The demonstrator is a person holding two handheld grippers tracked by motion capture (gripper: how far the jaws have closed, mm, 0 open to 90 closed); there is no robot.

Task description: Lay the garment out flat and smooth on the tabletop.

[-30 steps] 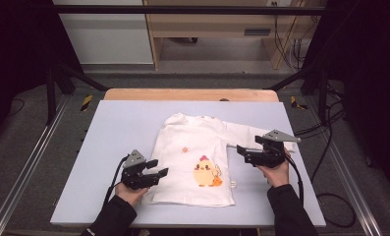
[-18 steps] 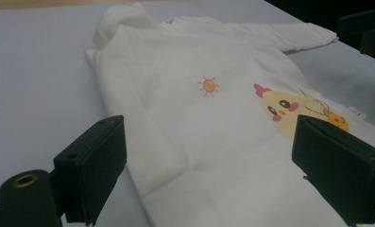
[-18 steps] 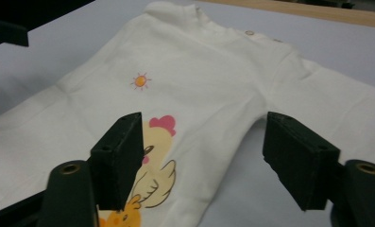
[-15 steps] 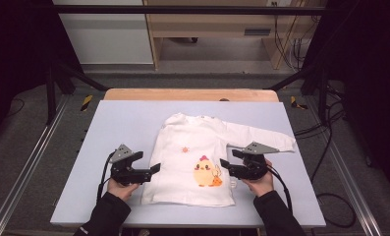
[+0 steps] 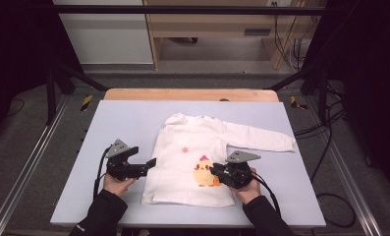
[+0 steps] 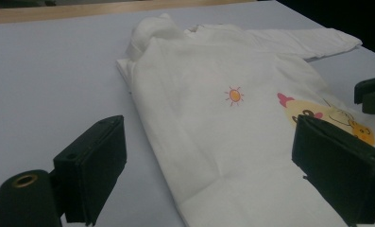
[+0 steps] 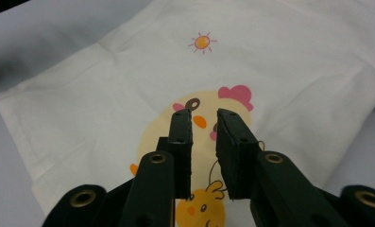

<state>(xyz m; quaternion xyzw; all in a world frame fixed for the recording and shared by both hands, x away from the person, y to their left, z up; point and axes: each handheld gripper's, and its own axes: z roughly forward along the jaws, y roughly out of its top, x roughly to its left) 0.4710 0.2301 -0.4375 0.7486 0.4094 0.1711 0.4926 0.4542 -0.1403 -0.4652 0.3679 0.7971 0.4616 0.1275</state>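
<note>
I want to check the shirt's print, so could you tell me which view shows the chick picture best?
The high view: the chick print is whole and unobstructed there. In the right gripper view it is larger, but the jaws cover its middle. The left gripper view catches it obliquely, partly behind a jaw.

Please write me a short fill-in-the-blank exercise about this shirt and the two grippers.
1. The shirt on the table is ___ in colour.
2. Above the chick print sits a small ___ print.
3. The left gripper has its jaws wide ___.
4. The right gripper hovers over the ___ print, its jaws nearly together with nothing between them.

Missing words: white; sun; open; chick
</note>
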